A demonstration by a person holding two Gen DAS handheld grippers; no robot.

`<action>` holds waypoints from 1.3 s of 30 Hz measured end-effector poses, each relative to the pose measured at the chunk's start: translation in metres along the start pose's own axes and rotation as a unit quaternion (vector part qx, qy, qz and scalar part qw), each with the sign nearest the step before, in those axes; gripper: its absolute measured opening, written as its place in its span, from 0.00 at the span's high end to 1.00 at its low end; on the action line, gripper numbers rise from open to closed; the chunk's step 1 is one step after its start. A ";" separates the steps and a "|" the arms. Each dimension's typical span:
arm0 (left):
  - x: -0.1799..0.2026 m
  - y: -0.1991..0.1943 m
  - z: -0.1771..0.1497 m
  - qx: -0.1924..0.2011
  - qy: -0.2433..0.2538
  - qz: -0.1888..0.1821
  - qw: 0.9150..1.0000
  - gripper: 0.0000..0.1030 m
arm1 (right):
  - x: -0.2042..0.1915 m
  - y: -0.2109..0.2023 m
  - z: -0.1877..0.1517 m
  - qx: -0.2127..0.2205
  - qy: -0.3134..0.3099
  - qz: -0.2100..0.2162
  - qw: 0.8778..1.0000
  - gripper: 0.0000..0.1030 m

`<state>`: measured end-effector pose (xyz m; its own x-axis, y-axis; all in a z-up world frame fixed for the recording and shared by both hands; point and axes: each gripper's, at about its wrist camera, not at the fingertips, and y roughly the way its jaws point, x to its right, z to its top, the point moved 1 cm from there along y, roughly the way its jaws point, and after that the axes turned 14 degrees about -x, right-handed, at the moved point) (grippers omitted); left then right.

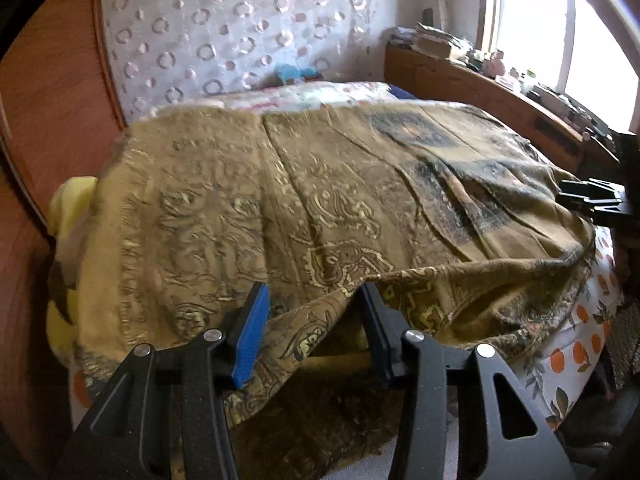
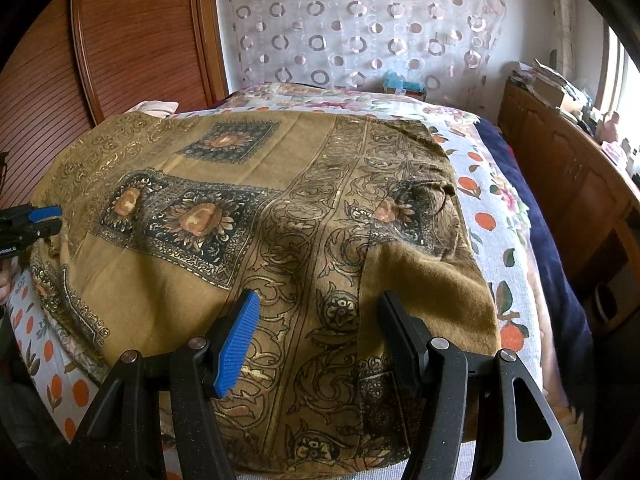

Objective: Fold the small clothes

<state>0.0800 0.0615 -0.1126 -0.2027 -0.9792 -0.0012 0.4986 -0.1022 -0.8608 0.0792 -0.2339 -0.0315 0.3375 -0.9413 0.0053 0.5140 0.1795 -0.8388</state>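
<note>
Left gripper (image 1: 314,320) has its jaws spread wide, and a raised fold of the scarf (image 1: 320,208) edge humps up right between the fingers; the right-hand finger is partly tucked under the cloth. Can't tell if the pads actually touch it, but nothing is pinched. Just below the fingers the scarf's edge hangs over the near side of the bed (image 1: 580,344). Off to the left of this gripper a yellow pillow (image 1: 70,204) pokes out from under the scarf. Farther ahead the olive paisley cloth lies spread over the bed, with the orange-print sheet showing to the right.

Right gripper (image 2: 316,326) is also wide open and holds nothing, fingers sitting over the scarf (image 2: 256,208) near its front edge. Ahead, the dark sunflower squares run toward the left, and the left gripper (image 2: 30,220) peeks in at the scarf's far left edge. Beyond the cloth there's the floral sheet, then the ring-pattern curtain (image 2: 360,20), with a wooden cabinet (image 2: 568,176) along the right.
</note>
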 end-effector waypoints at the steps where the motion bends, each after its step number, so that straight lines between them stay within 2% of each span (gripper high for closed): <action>1: 0.002 -0.005 -0.001 0.008 0.000 0.001 1.000 0.54 | 0.000 0.000 0.000 0.000 -0.001 0.000 1.000 0.38; 5: 0.008 -0.030 -0.006 0.044 -0.001 -0.009 0.999 0.57 | 0.000 0.000 0.000 -0.003 -0.001 -0.001 1.000 0.38; 7: 0.016 -0.042 -0.010 0.056 0.004 -0.016 0.998 0.76 | 0.000 0.000 0.000 -0.002 -0.001 -0.001 1.000 0.38; 10: 0.027 -0.052 -0.015 0.062 0.018 -0.039 0.997 0.81 | 0.001 0.000 0.000 -0.002 0.000 0.001 1.000 0.38; 18: 0.045 -0.014 -0.012 -0.013 0.044 -0.056 0.997 0.80 | 0.002 -0.001 0.000 -0.002 0.001 0.003 1.000 0.38; 20: 0.050 -0.008 -0.014 -0.027 0.049 -0.062 0.996 0.73 | 0.002 -0.001 0.000 -0.002 0.001 0.003 1.000 0.38; 22: 0.053 -0.003 -0.018 -0.036 0.054 -0.067 0.996 0.58 | 0.002 -0.001 0.000 -0.002 0.000 0.003 1.000 0.38; 28: 0.058 0.000 -0.017 -0.024 0.058 -0.051 0.997 0.56 | 0.002 -0.001 0.000 -0.002 0.001 0.004 1.000 0.38; 29: 0.058 0.001 -0.016 -0.022 0.061 -0.046 0.997 0.58 | 0.002 -0.001 -0.001 -0.002 0.000 0.004 1.000 0.38; 30: 0.060 0.002 -0.016 -0.019 0.067 -0.035 0.997 0.65 | 0.002 -0.001 -0.001 -0.002 0.000 0.004 1.000 0.38; 31: 0.060 0.003 -0.014 -0.017 0.070 -0.024 0.997 0.80 | 0.002 -0.002 -0.001 -0.002 0.000 0.004 1.000 0.38; 33: 0.059 0.003 -0.013 -0.015 0.072 -0.010 0.997 0.94 | 0.002 -0.002 -0.001 -0.002 0.001 0.004 1.000 0.38; 35: 0.055 -0.003 -0.013 -0.008 0.069 -0.019 0.997 0.96 | 0.002 -0.002 -0.001 -0.002 0.001 0.005 1.000 0.38; 39: 0.050 -0.043 -0.017 0.027 0.060 -0.038 0.997 0.96 | 0.003 -0.001 -0.001 -0.001 0.002 0.006 1.000 0.38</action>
<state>0.0338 0.0200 -0.0843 -0.3402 -0.9404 -0.0001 0.5220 -0.1888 -0.8318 0.0782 -0.2370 -0.0311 0.3410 -0.9400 -0.0076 0.5076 0.1909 -0.8402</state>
